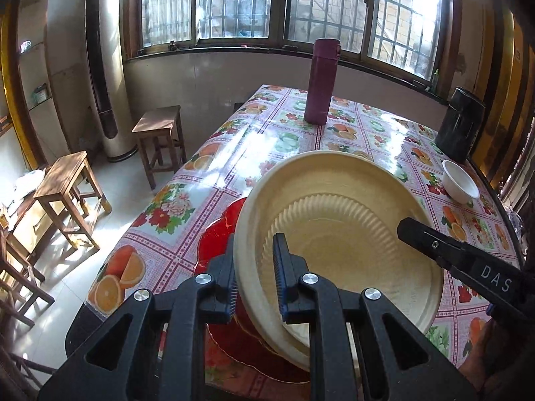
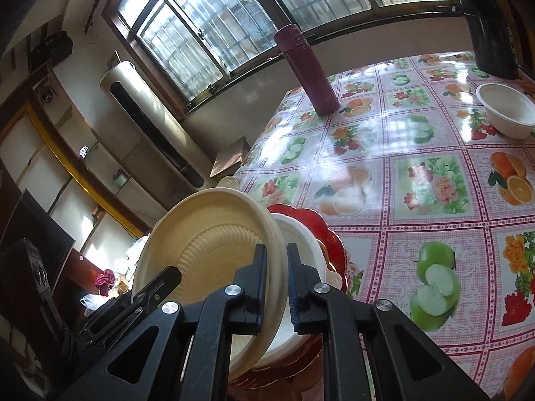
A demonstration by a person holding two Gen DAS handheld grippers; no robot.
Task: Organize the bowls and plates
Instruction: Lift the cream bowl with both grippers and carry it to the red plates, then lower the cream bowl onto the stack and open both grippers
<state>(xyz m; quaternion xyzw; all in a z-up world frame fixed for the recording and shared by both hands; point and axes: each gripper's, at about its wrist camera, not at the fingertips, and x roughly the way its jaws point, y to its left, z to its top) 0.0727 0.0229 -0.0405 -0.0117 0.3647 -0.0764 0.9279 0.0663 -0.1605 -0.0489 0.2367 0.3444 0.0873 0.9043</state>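
Left gripper (image 1: pixel 255 260) has its fingers clamped on the near rim of the cream plate (image 1: pixel 334 234), held tilted above a red plate (image 1: pixel 222 230) on the table (image 1: pixel 234 153). Right gripper (image 2: pixel 277 277) fingers clamp the opposite rim. A white bowl (image 1: pixel 459 183) sits far right.

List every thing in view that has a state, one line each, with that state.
cream plate: tilted, lifted, gripped at two rim spots
left hand-held gripper: shut on the plate rim
right hand-held gripper: shut on the plate rim
red plate: flat on table
white bowl: upright, empty
purple flask: upright, lid closed
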